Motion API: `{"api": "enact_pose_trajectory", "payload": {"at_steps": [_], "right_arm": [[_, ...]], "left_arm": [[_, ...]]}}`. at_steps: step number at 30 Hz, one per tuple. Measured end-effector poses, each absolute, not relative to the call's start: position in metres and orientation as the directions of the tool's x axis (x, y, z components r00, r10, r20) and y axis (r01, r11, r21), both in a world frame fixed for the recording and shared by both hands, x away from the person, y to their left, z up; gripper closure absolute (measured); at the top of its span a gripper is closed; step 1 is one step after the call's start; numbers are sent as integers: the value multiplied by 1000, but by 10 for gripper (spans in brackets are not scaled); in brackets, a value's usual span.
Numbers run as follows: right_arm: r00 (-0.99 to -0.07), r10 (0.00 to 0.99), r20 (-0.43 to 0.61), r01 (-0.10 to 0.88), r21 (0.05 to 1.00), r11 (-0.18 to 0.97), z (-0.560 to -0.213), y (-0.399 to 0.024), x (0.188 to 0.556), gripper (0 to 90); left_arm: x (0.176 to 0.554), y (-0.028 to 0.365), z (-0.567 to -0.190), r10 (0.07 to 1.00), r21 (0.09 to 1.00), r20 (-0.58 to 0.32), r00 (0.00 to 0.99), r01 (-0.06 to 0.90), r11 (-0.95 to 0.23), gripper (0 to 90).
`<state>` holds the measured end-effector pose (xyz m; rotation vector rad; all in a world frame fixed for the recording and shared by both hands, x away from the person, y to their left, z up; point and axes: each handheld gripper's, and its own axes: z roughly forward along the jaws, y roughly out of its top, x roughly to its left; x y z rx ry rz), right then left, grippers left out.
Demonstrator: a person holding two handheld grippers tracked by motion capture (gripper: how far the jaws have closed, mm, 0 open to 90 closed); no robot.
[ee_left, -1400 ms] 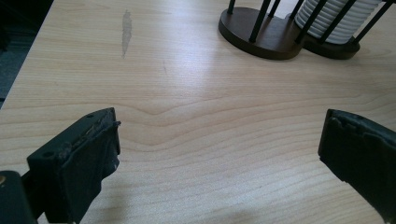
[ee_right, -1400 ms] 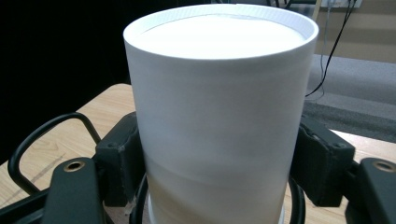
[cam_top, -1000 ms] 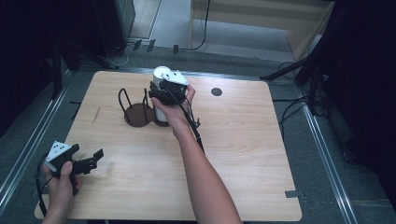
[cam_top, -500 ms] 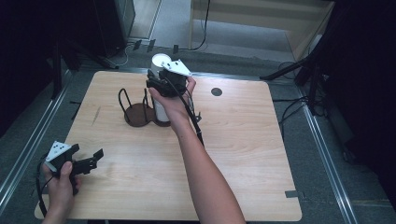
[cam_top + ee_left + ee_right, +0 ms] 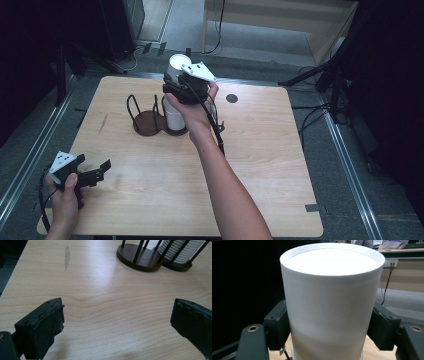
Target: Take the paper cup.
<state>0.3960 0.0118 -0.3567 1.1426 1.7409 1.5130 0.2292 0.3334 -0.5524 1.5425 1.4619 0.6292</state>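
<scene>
My right gripper [image 5: 174,84] is shut on a white cup [image 5: 179,62], held bottom-up above the stack of white cups [image 5: 175,119]. That stack stands in one bay of a dark wire holder [image 5: 145,122] at the table's back middle. In the right gripper view the cup [image 5: 329,290] sits between both pads [image 5: 278,325], and the rim of another cup [image 5: 294,353] shows just beneath it. My left gripper [image 5: 101,171] rests near the table's front left corner, open and with nothing in it. Its jaws point toward the holder base [image 5: 140,257] and the stacked cups [image 5: 180,252].
The holder's left bay [image 5: 142,117] has no cups in it. A round dark grommet [image 5: 231,98] sits in the wooden tabletop [image 5: 280,165] at the back right. The right gripper's cable [image 5: 216,131] trails down across the table. Dark stands and cables surround the table.
My right gripper has risen with the white cup, lifting it higher above the stack. The left gripper has stayed where it was.
</scene>
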Motion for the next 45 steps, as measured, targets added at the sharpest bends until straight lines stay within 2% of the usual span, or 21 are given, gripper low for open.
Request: {"api": "enact_pose_trajectory", "payload": {"at_steps": [11,35,45], "right_arm": [[-459,881,115,272,962,16,-369,-22,378,276],[-392,912,120,288,958,-3,-420,-103,328,277],[-359,926,121,303,953,-7,-441,-133,305,277]], "left_arm": [[229,334,-552,958,859,-221,183,502,102,0],[224,338,-553,946,858,-270,179,491,152,0],[227,341,-554,942,833,-301,147,522,185,0]]}}
